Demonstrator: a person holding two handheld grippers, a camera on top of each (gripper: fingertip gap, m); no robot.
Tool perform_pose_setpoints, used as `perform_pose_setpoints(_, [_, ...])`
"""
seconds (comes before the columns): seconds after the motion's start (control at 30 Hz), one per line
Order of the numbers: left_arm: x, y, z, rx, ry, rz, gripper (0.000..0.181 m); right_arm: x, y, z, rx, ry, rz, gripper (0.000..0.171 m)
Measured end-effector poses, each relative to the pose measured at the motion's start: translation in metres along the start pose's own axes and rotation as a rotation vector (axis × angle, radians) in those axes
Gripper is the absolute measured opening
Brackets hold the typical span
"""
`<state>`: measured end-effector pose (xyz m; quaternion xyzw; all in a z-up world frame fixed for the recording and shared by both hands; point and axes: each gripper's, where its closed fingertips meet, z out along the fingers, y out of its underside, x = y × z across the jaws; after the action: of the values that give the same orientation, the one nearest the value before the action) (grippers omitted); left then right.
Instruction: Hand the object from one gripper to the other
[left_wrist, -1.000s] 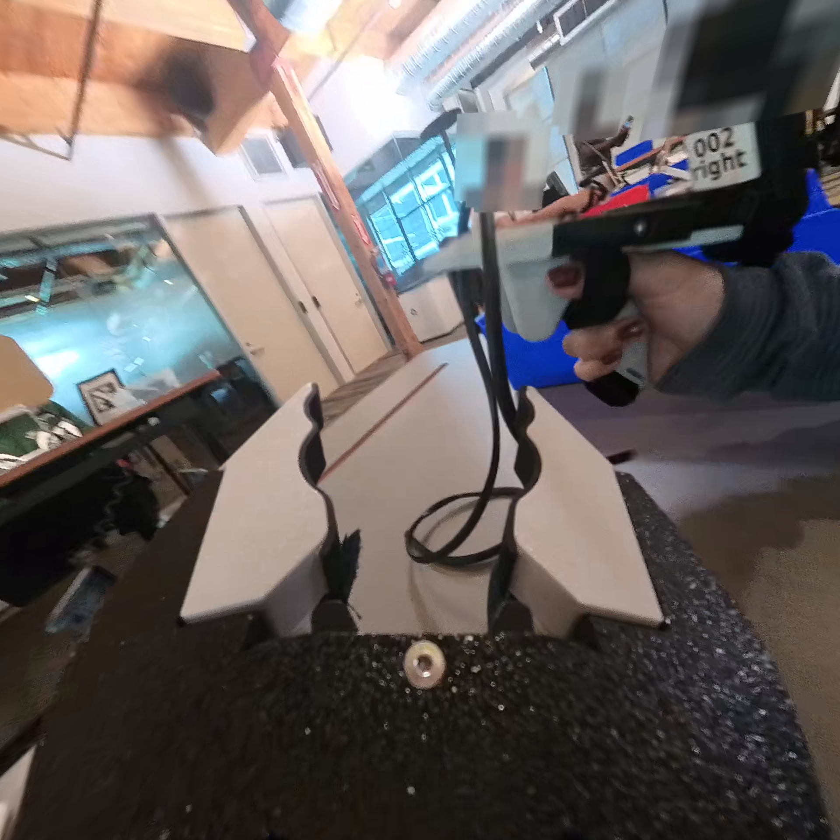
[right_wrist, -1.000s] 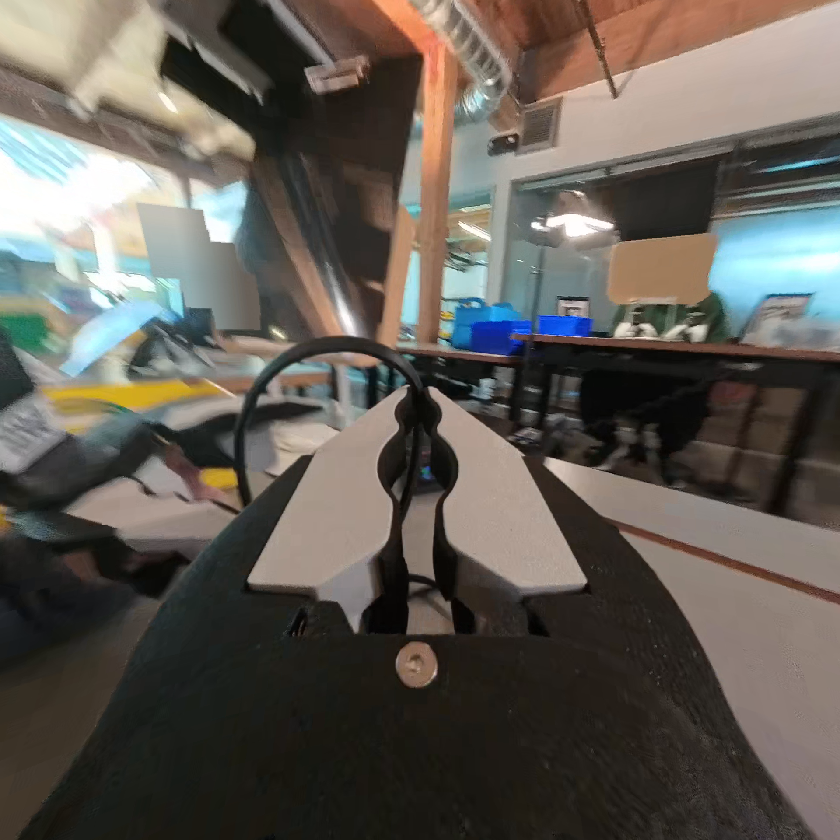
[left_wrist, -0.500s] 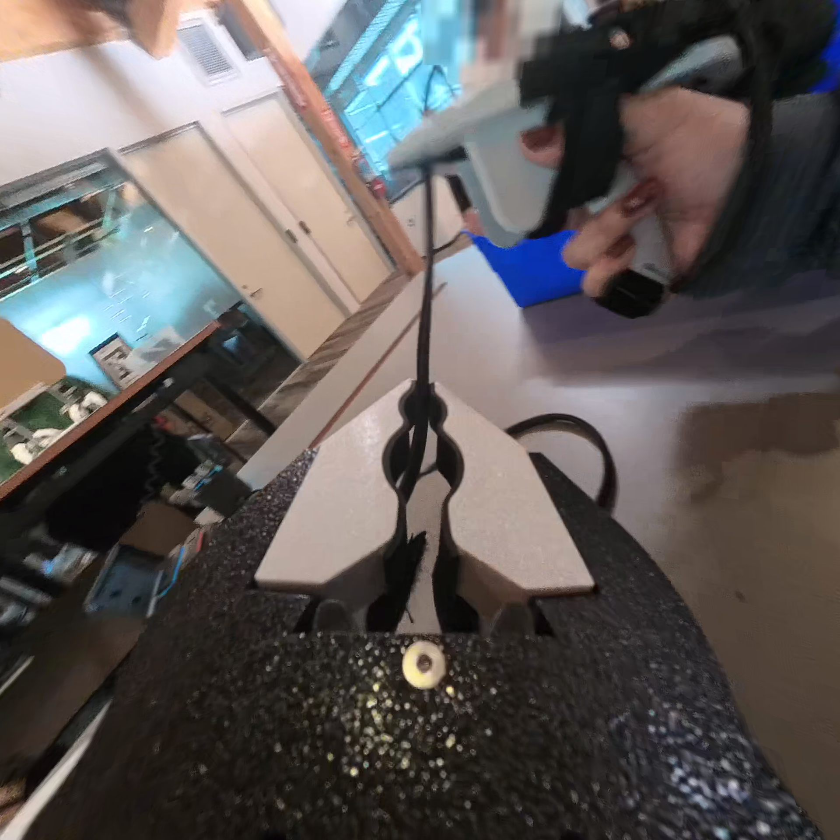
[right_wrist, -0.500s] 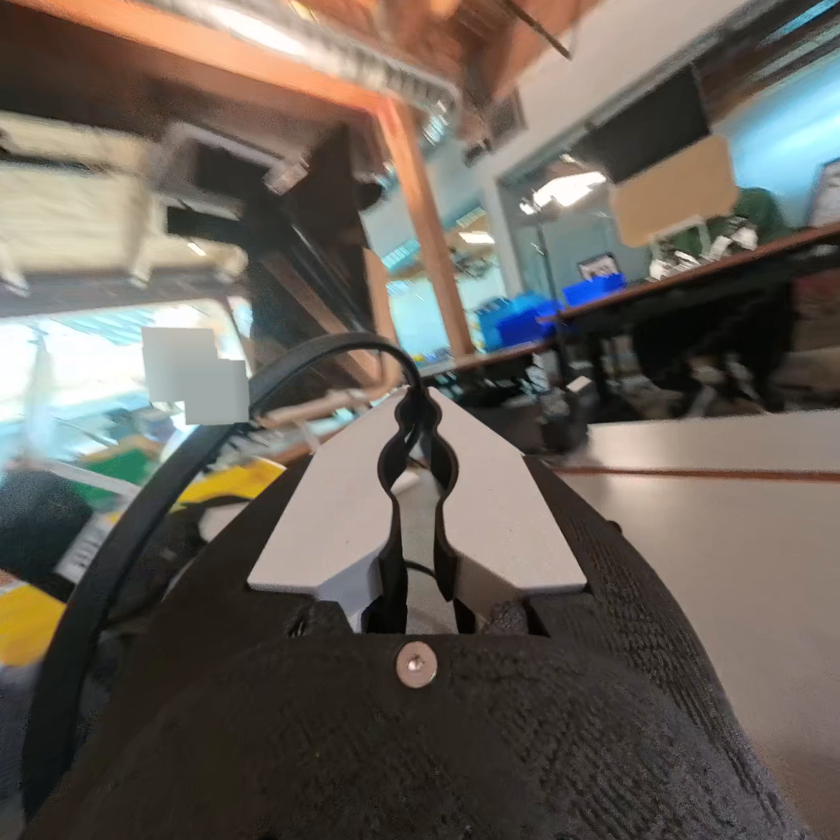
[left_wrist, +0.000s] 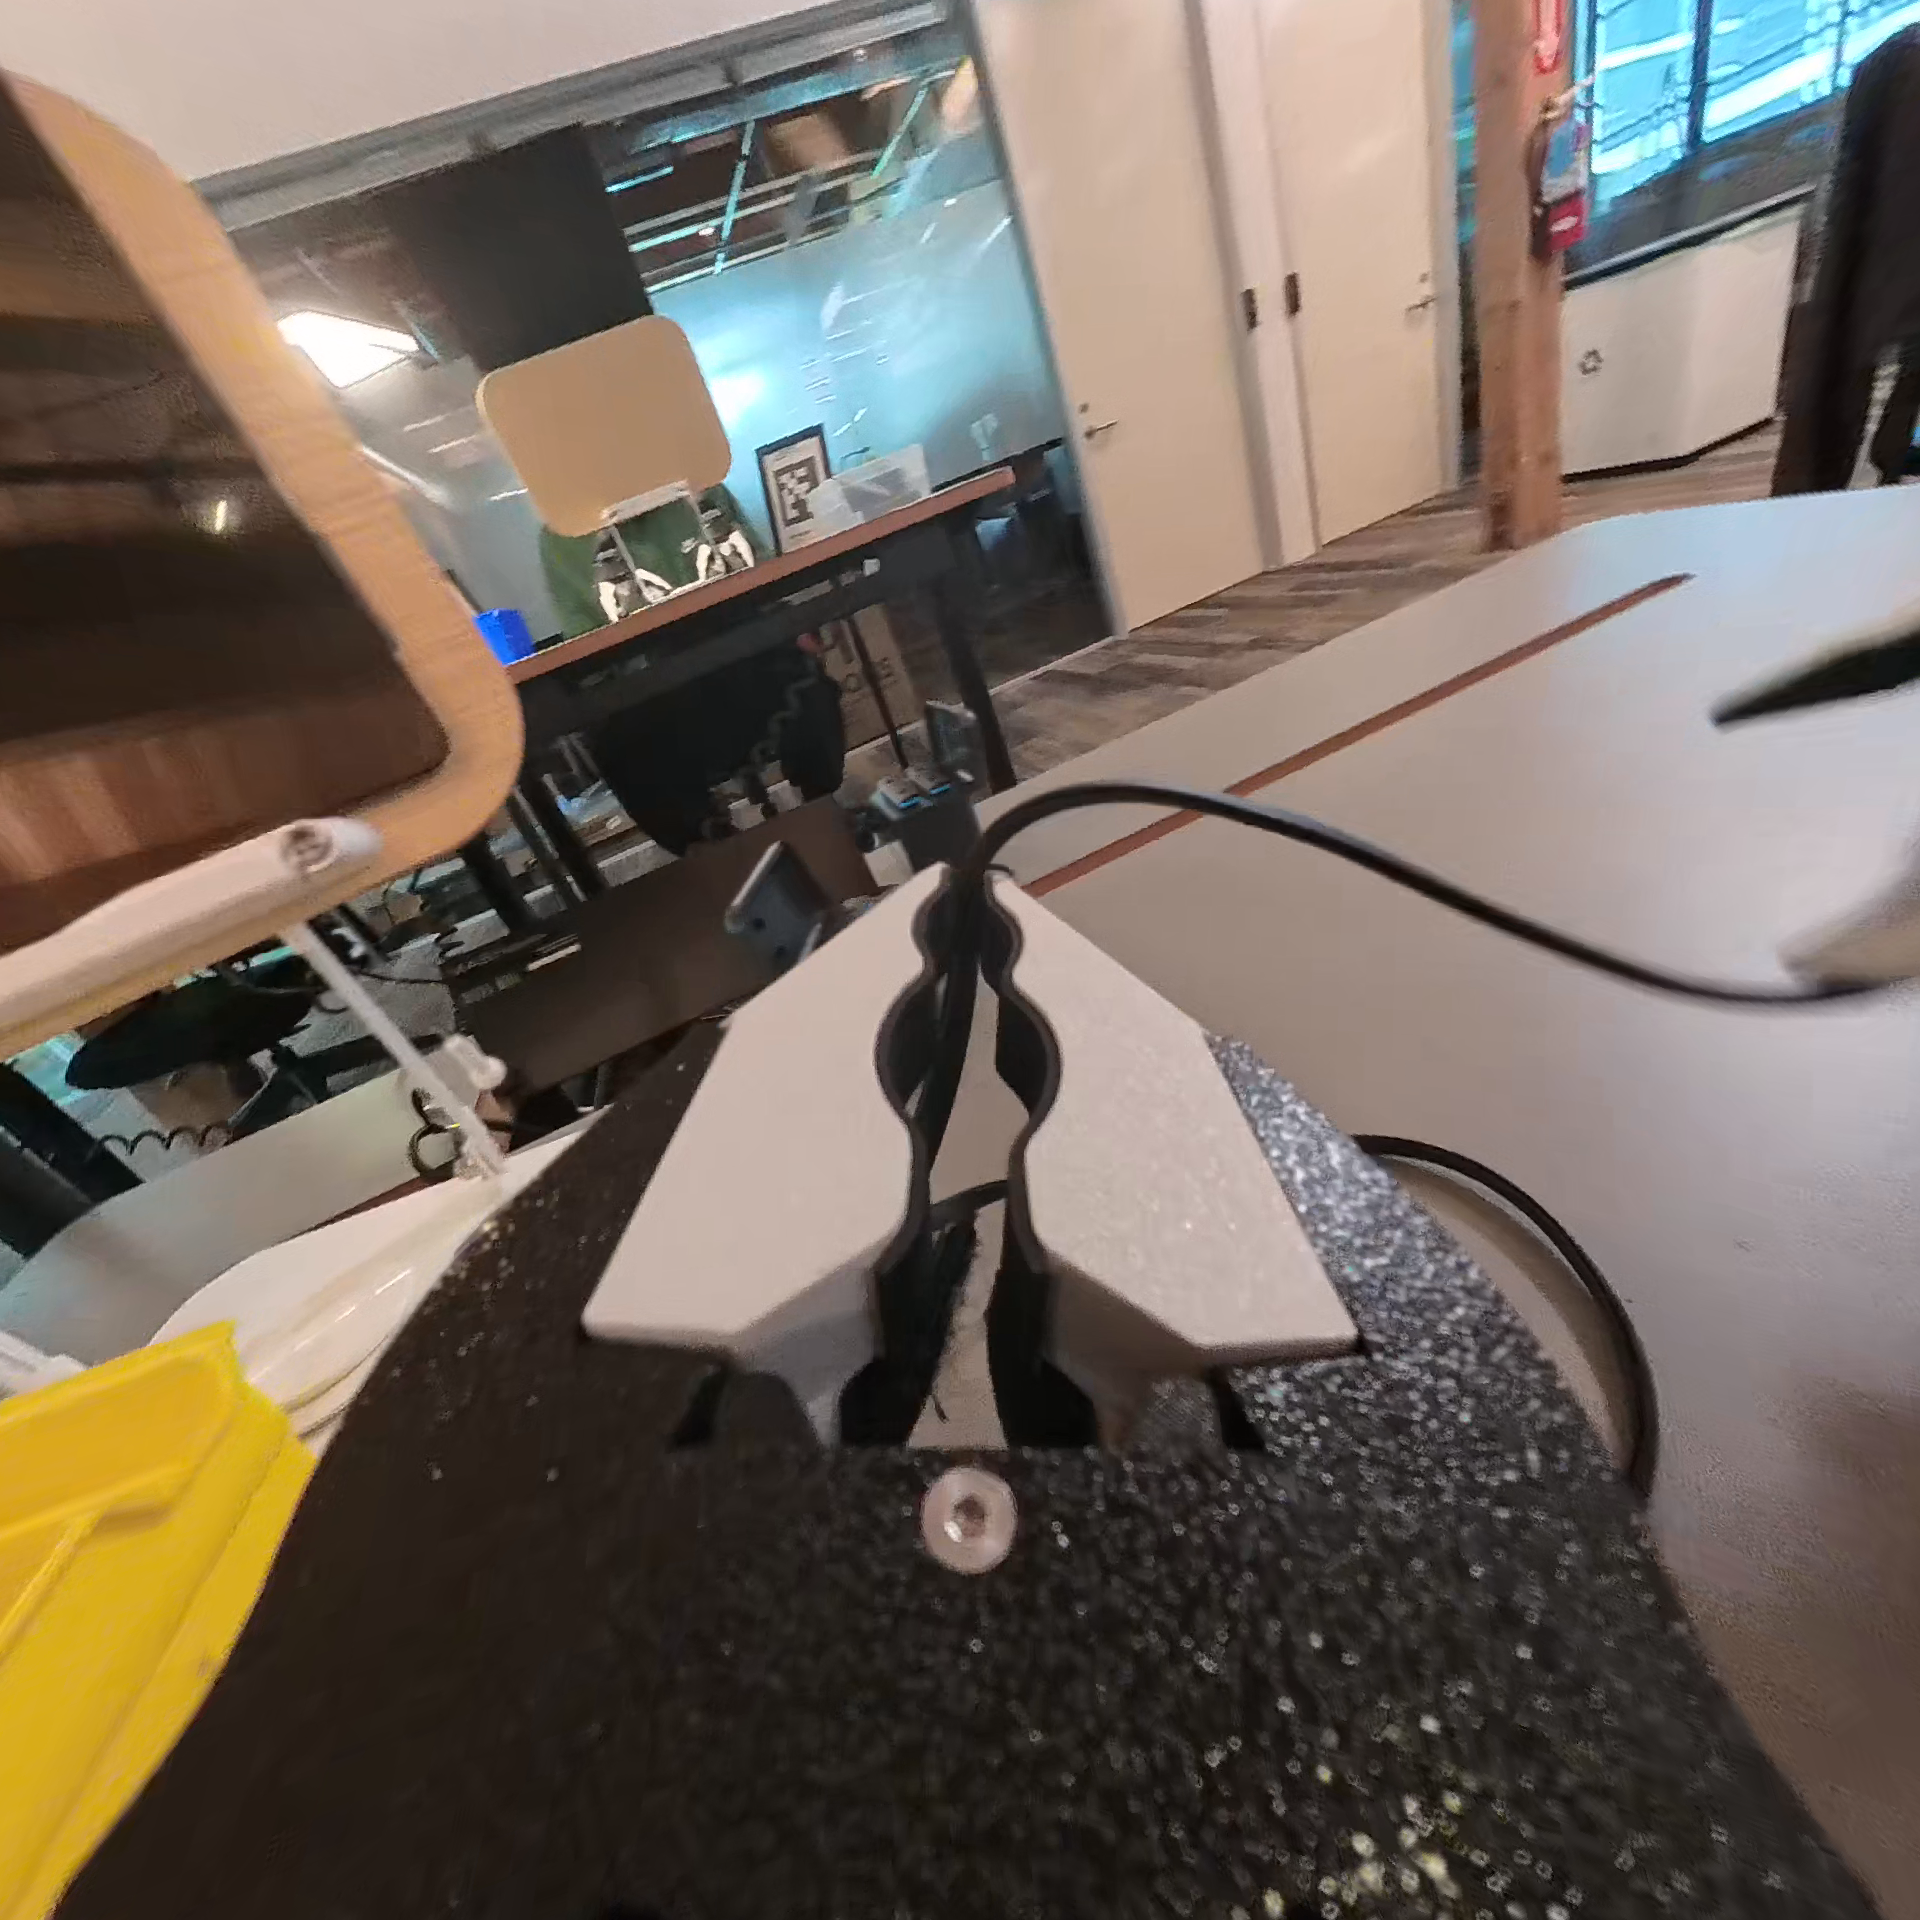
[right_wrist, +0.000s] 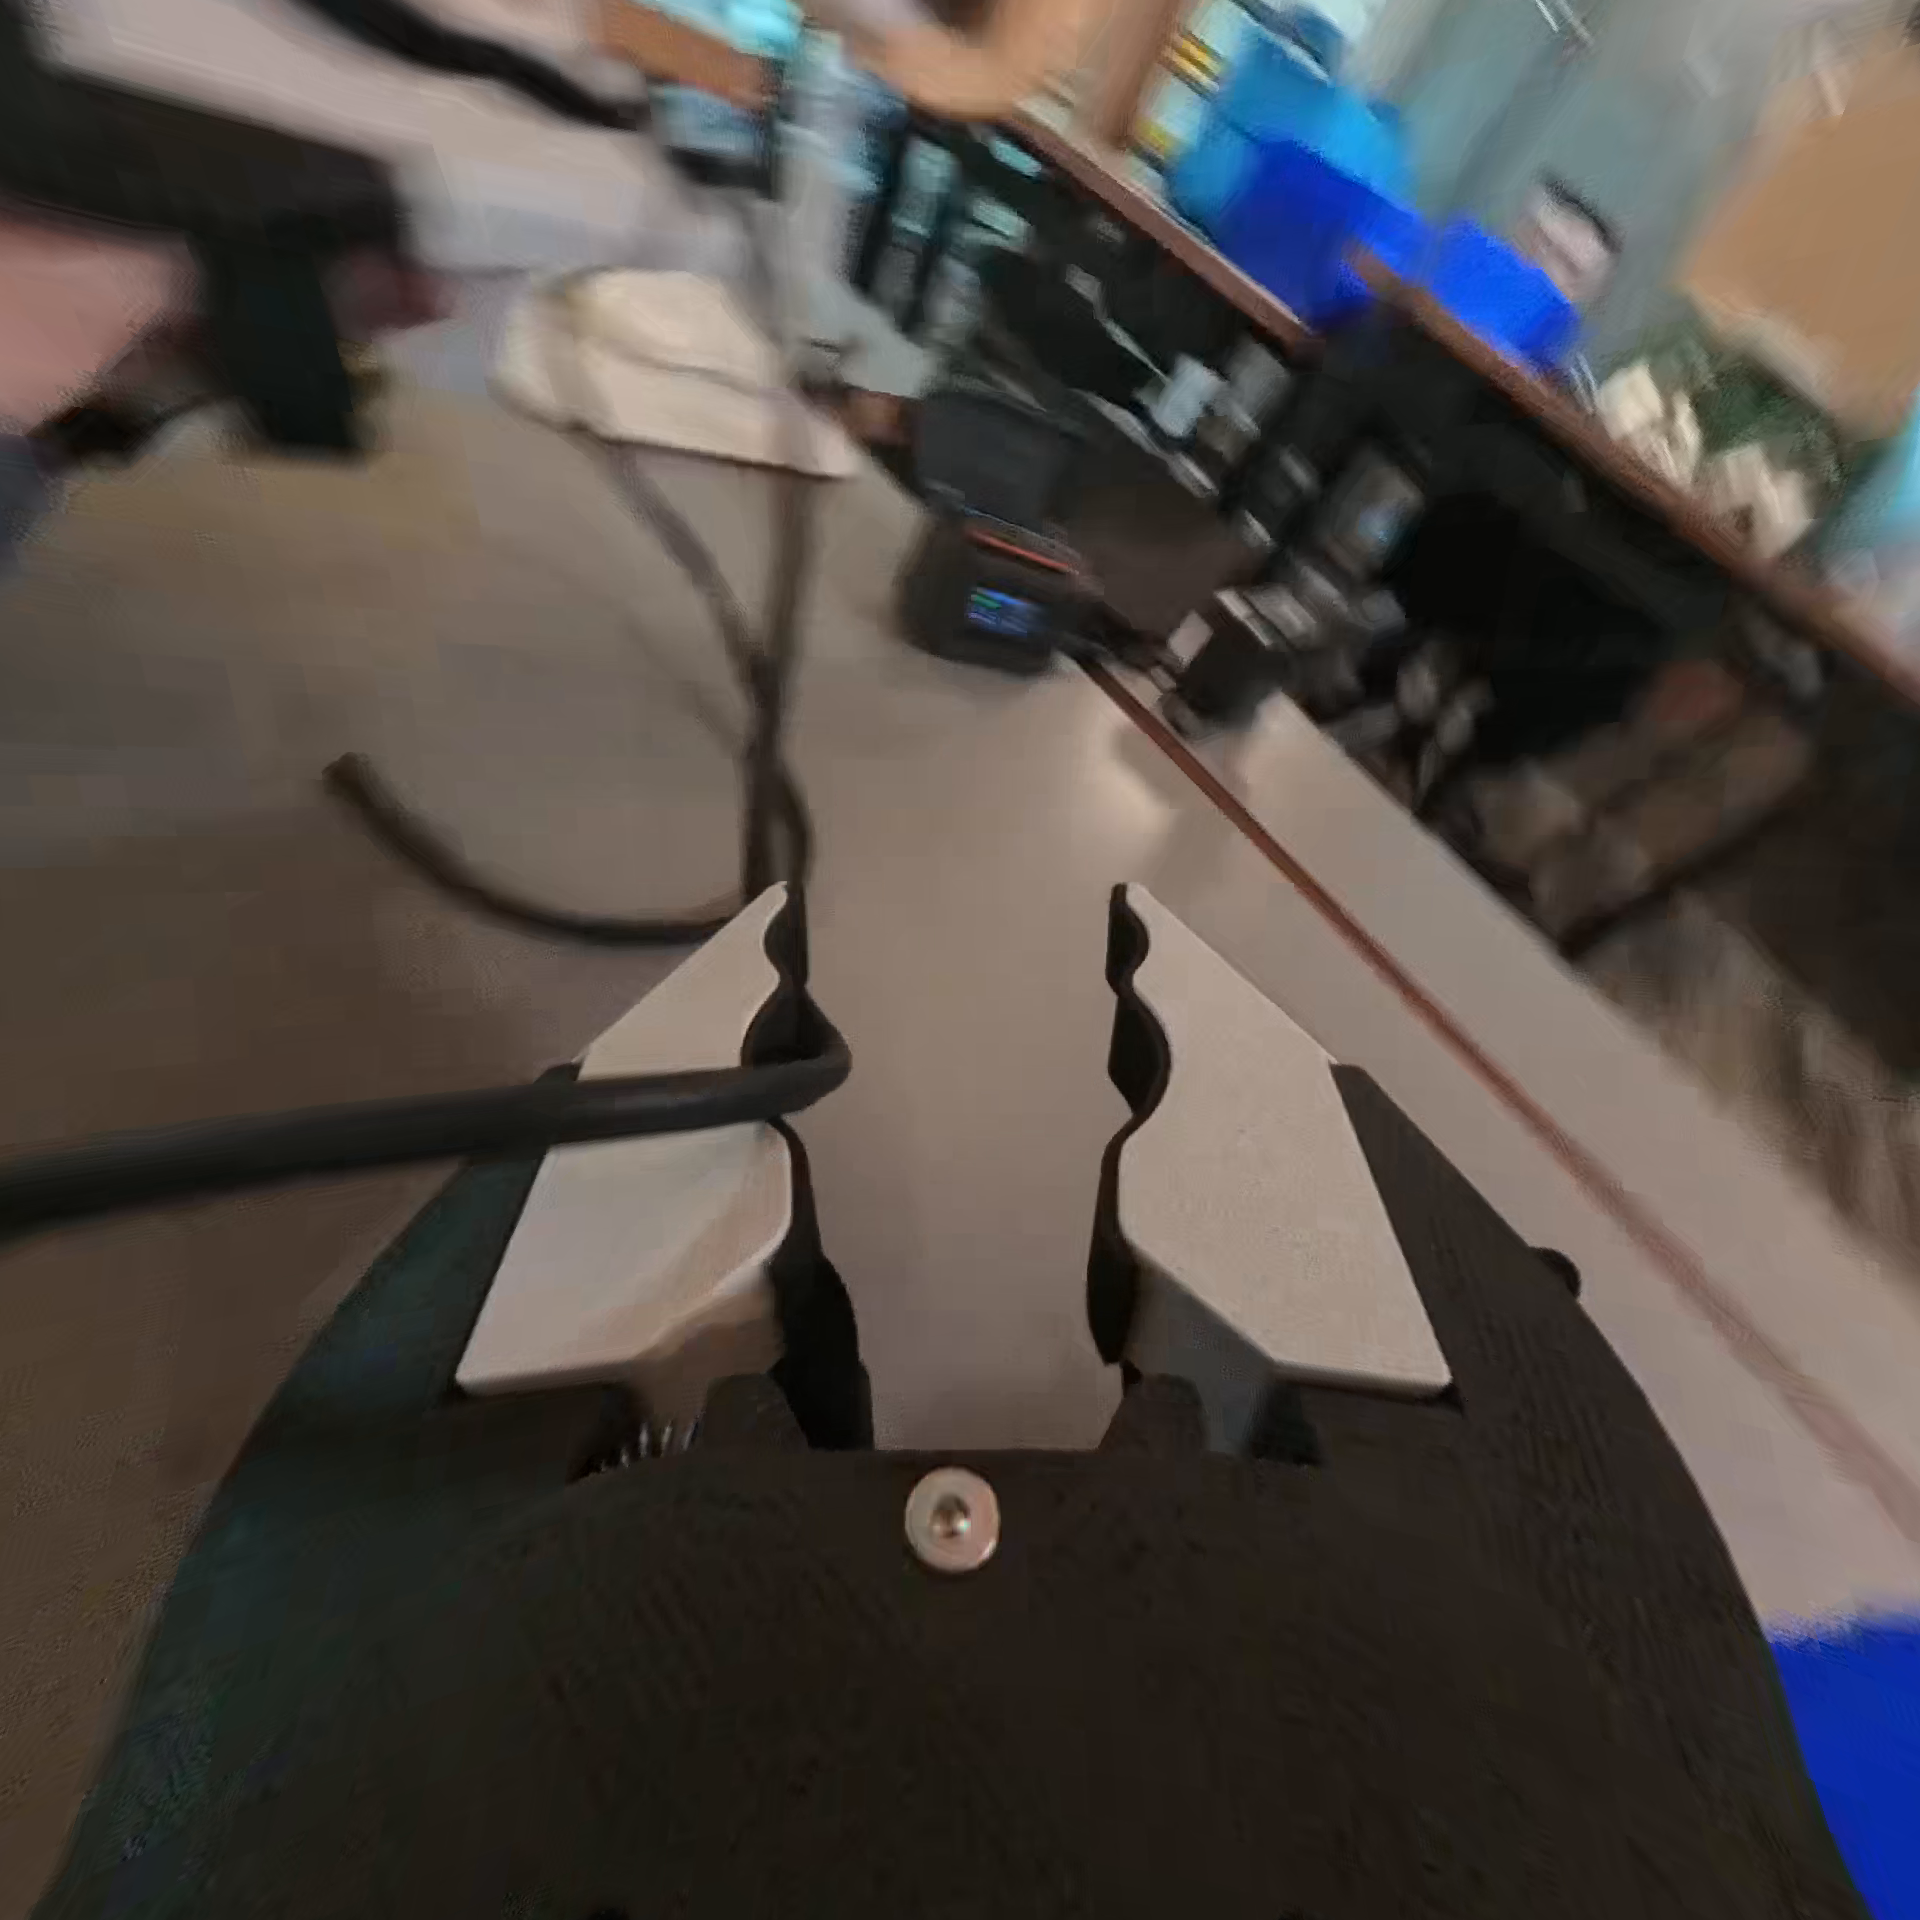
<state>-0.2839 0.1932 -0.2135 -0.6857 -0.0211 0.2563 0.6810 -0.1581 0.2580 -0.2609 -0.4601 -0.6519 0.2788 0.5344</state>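
The object is a thin black cable (left_wrist: 1351, 852). My left gripper (left_wrist: 974, 883) is shut on it, with the cable pinched between the grey fingertips. From there the cable arcs right to a finger (left_wrist: 1870, 935) of the right gripper at the frame edge. A loop of it (left_wrist: 1558, 1247) hangs beside the gripper body. In the right wrist view my right gripper (right_wrist: 954, 904) is open, jaws wide apart. The cable (right_wrist: 644, 1107) lies across its left finger and hooks into the inner notch. Its far part is blurred.
A grey table (left_wrist: 1558, 1091) with a reddish seam lies below both grippers. A yellow bin (left_wrist: 104, 1538) and a white dish (left_wrist: 312, 1309) are at the left. A wooden-edged panel (left_wrist: 208, 582) hangs at the upper left. A blue bin (right_wrist: 1849, 1704) is at the right. One gripper's finger ends stand about 15 cm off the other's.
My right gripper has opened and let go of the cable, which now only rests on one finger. My left gripper closed on the cable earlier and still holds it. Both have dropped toward the table.
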Motion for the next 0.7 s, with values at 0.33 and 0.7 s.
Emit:
perform_pose_setpoints(0.33, [-0.039,-0.016,-0.014,0.137,-0.109,-0.106,0.000,-0.008,-0.005,-0.008,0.018,0.062,-0.346,0.053])
perform_pose_setpoints(0.7, [0.034,-0.027,-0.010,0.123,-0.036,0.570,0.000,0.003,-0.106,-0.063,0.544,0.340,-0.209,0.029])
